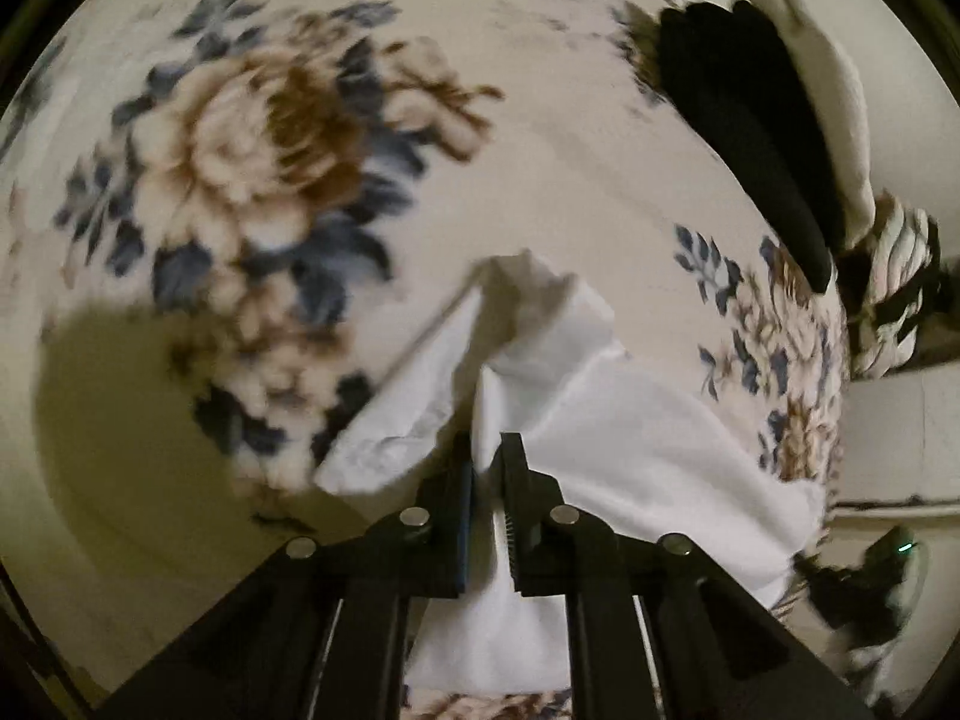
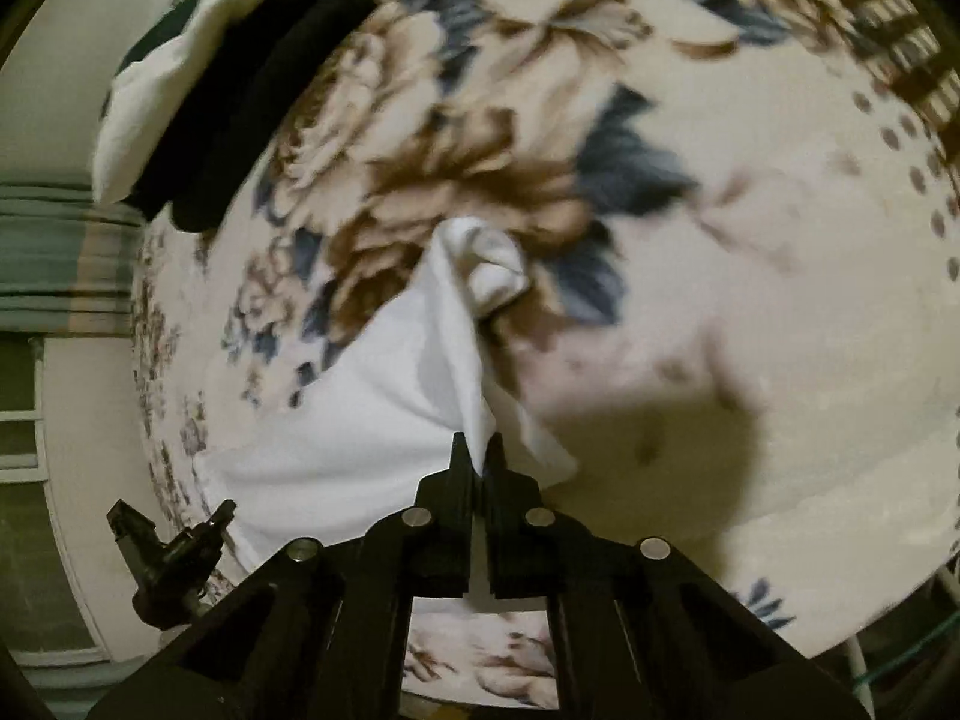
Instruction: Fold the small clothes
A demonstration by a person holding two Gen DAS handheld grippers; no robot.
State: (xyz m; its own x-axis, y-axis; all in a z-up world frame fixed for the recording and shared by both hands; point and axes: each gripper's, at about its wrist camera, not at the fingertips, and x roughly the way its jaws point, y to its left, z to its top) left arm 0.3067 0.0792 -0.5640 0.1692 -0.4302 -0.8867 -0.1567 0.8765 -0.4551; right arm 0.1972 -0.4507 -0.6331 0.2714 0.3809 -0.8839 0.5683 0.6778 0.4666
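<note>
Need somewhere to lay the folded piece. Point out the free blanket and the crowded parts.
Free: plain cream blanket right of the white cloth; also the floral stretch left of it. Crowded: the far edge, where the black garment and white pile lie.

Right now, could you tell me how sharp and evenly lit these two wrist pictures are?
Left wrist: the floral cover is motion-blurred, the left claw and white cloth sharper, and a dark shadow lies lower left. Right wrist: similar blur on the print, a shadow lower right; both bulge with fisheye distortion.
</note>
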